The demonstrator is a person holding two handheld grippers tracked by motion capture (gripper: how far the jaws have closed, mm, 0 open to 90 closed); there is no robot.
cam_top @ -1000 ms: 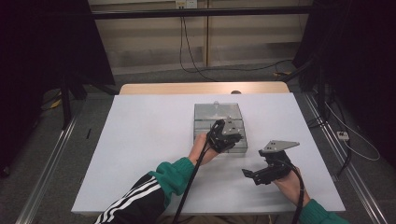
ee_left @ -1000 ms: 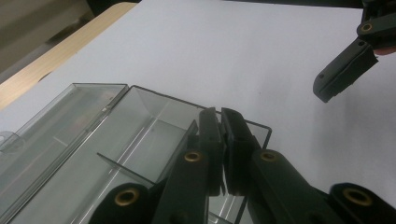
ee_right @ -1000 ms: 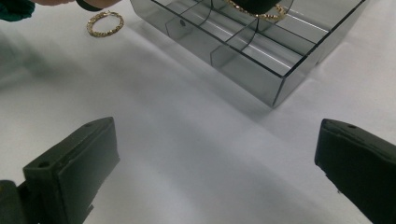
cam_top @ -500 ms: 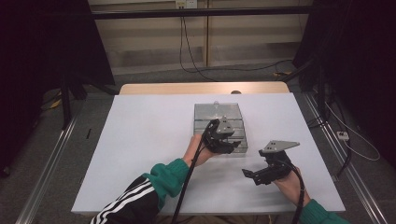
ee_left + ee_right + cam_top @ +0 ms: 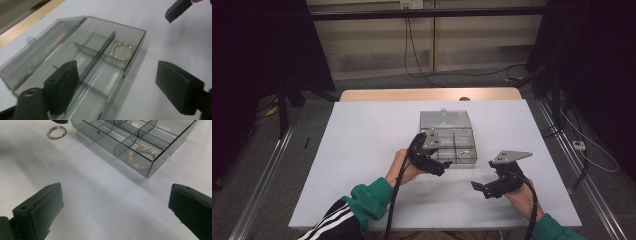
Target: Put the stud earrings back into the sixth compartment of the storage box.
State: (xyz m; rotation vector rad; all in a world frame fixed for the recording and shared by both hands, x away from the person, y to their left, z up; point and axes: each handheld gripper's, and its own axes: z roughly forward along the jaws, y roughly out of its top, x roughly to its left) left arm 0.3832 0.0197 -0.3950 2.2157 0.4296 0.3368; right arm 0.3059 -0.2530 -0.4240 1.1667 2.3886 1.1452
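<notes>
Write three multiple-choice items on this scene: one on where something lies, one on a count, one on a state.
1. Where is the gold ring that is out of the clear divided box?
A. On the white table beside the box
B. On the box's lid
C. Between the right gripper's jaws

2. How many gold rings are there?
A. One
B. Two
C. Four

3. How is the box's lid?
A. Shut
B. Taken off, lying apart
C. Open, folded back flat

Answers: 1 A, the right gripper view shows it on the table next to the box. 2 B, one lies on the table and another ring sits in a corner compartment. 3 C, the left gripper view shows the lid laid back from the box's far edge.
</notes>
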